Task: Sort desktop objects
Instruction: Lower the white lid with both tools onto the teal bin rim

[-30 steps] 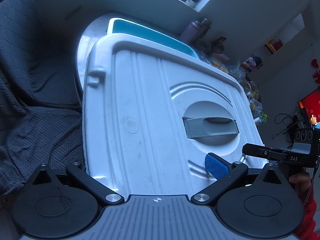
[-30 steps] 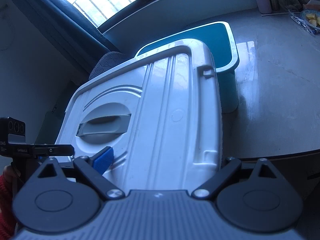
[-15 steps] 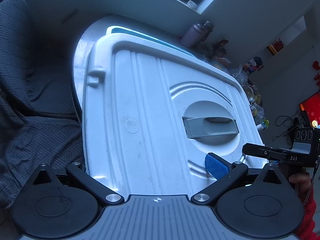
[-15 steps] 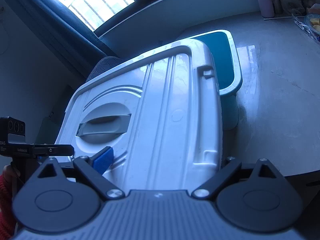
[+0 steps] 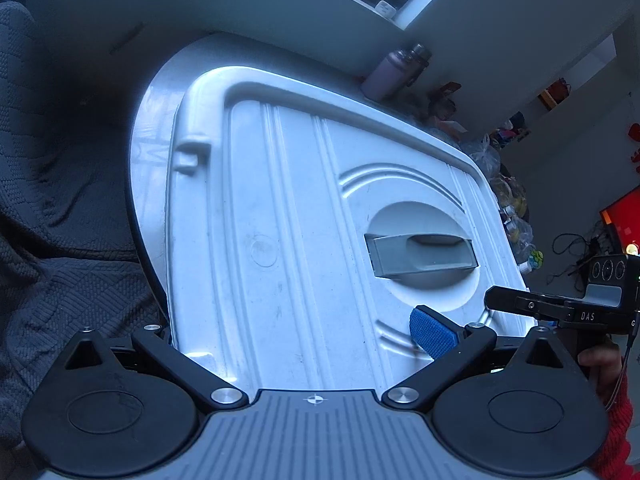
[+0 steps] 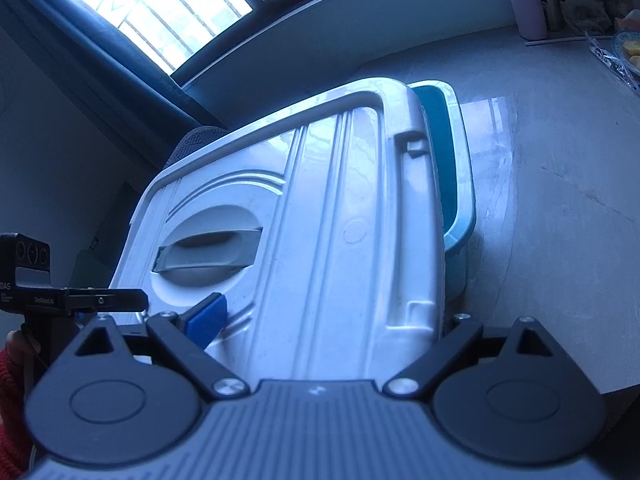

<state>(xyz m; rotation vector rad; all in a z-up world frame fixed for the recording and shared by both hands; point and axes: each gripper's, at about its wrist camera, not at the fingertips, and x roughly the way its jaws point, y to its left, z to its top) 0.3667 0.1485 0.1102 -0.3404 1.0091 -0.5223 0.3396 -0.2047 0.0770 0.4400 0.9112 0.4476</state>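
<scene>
Left gripper (image 5: 304, 344): you angle it downward, clamped across the white lid (image 5: 304, 216).
Right gripper (image 6: 320, 332): same tilt, clamped wide on lid's other end.

White lid (image 5: 304, 240) with pale grey handle (image 5: 420, 254), ribbed in raised stripes. Teal bin (image 6: 448, 184), paler blue rim, at 2 o'clock of lid. Royal-blue pad (image 5: 434, 336) at 5 o'clock. Charcoal woven-check fabric (image 5: 52, 184) at 9 o'clock. Lilac bottle (image 5: 390, 74) at 1 o'clock. Red sleeve (image 5: 618, 436).
</scene>
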